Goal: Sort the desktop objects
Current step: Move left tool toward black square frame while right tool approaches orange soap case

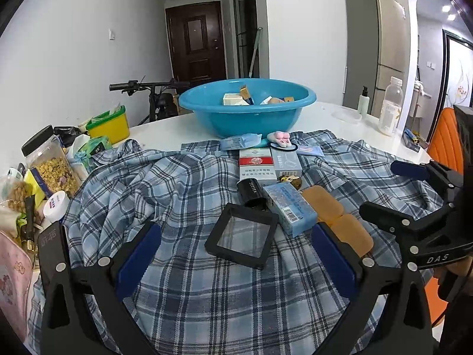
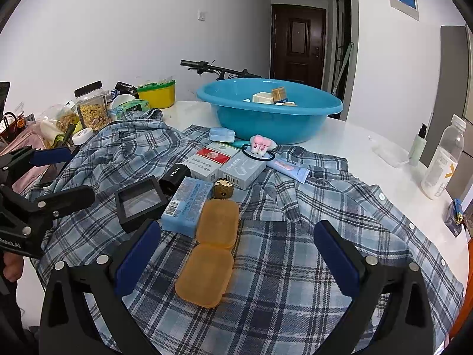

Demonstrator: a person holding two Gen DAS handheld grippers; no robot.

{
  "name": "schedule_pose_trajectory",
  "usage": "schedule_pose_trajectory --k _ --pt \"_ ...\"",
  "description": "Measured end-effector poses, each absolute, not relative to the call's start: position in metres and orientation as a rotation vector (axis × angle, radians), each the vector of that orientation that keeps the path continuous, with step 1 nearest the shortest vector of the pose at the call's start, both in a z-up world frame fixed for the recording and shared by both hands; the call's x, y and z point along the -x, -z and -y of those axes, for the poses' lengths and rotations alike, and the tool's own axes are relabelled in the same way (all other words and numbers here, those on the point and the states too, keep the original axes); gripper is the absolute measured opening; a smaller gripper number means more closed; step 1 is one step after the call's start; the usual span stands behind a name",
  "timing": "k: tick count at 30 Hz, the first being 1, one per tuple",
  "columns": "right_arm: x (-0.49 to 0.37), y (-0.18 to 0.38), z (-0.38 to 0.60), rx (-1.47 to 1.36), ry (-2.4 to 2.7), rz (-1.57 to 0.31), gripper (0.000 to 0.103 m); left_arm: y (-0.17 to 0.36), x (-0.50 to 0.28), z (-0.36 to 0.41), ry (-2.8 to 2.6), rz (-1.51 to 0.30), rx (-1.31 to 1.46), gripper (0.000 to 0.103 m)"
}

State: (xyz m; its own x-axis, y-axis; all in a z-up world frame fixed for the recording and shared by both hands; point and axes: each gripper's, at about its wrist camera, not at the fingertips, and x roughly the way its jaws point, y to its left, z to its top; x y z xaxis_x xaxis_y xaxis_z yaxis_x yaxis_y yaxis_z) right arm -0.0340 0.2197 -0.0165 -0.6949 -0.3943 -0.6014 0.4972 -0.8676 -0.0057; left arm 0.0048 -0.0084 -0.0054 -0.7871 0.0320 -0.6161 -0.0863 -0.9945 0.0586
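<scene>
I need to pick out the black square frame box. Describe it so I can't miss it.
Start at the blue basin, then come toward the camera down the plaid shirt. The black frame box lies nearest, left of the light-blue carton: the only square one with a clear window.

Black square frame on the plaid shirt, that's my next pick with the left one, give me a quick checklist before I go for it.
1. Left hand-held gripper open and holding nothing: ok.
2. Black square frame sits between and just ahead of its fingers: ok.
3. Frame free to lift: not ok; its far edge touches the black tube and the light blue box.
4. Right hand-held gripper clear of the frame: ok, it is open over the orange case.
5. Blue basin has room: ok, only a few boxes inside.
6. Plaid shirt flat under the frame: cannot tell, the cloth is wrinkled nearby.
</scene>
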Motion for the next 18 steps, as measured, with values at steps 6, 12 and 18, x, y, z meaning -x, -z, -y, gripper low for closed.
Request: schedule_pose_trajectory --k 6,12,18 --pt "0.033 0.017 -0.219 -0.838 2.502 -0.241 0.103 0.009 -0.002 0.007 -2.905 -0.159 1.024 0.103" --pt "0.031 0.018 -0.219 -0.849 2.485 -0.237 0.103 0.012 0.005 0.009 -2.802 -0.208 0.988 0.103" --pt "0.033 0.020 -0.227 -0.845 2.470 -0.200 0.103 0.024 0.028 0.024 -2.668 -0.213 1.038 0.103"
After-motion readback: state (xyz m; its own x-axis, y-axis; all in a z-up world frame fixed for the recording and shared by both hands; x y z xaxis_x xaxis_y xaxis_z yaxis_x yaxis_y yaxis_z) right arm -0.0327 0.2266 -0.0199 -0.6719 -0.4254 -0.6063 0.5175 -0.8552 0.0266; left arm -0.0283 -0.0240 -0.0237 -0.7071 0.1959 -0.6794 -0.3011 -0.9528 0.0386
